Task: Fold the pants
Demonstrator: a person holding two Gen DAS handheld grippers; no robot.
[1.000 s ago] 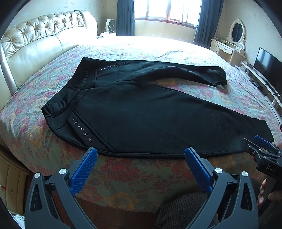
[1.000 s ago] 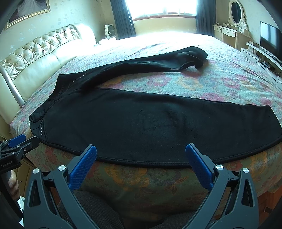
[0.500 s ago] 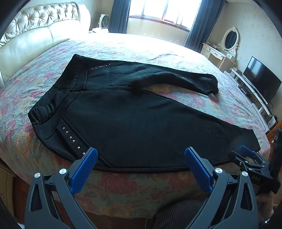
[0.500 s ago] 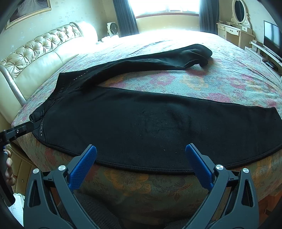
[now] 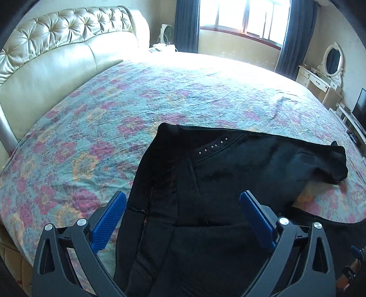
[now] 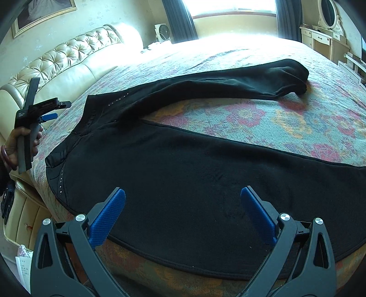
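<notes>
Black pants (image 6: 183,173) lie spread flat on the floral bed (image 5: 141,96), waistband toward nine o'clock and legs splayed toward three, while the left hand-held gripper (image 5: 183,212) hovers above the waistband with jaws apart and the right hand-held gripper (image 6: 183,212) hangs open-jawed over the near leg.

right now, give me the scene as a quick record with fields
garment: black pants, spread flat, unfolded
surface: floral bedspread
far leg: angled away from near leg, cuff bunched
left tool: open, over the waistband
right tool: open, over the near leg
fold progress: none visible
background: tufted headboard, window
</notes>
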